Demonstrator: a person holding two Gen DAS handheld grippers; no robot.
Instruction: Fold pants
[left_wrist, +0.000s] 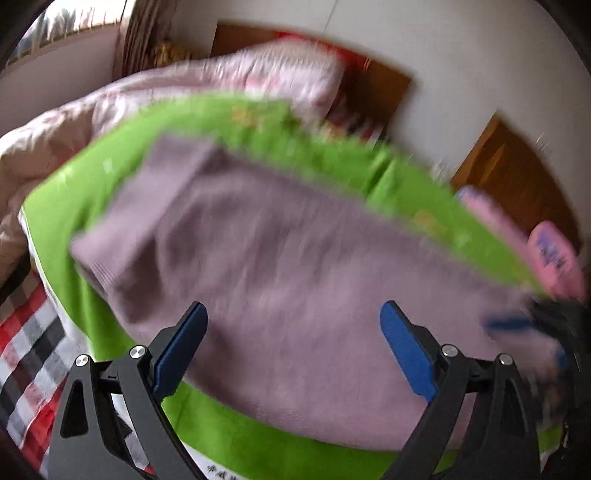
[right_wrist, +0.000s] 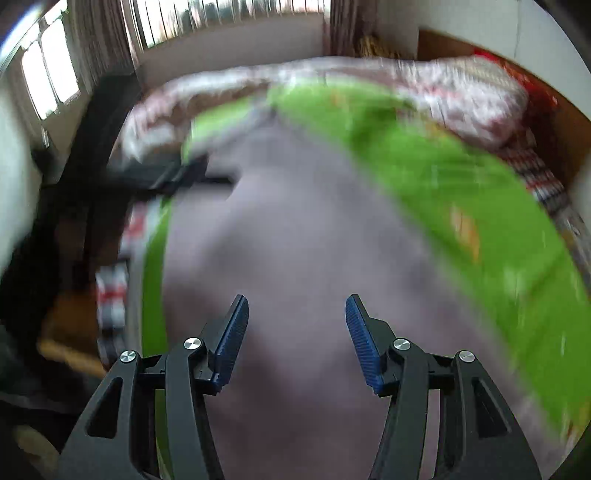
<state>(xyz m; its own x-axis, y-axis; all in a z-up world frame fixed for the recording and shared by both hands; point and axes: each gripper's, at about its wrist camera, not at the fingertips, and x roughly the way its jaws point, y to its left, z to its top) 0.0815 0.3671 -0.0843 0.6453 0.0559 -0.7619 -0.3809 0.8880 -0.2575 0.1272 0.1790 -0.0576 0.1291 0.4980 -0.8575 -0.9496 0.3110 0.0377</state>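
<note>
While blurred, pants (left_wrist: 295, 288) lie diagonally.

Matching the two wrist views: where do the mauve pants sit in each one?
Left wrist: the pants fill the centre, running from upper left to lower right beyond the open left gripper.
Right wrist: the pants fill the centre and bottom, beyond the open right gripper.
Shared landmark: the green sheet under the pants, with the pink quilt behind it.
</note>
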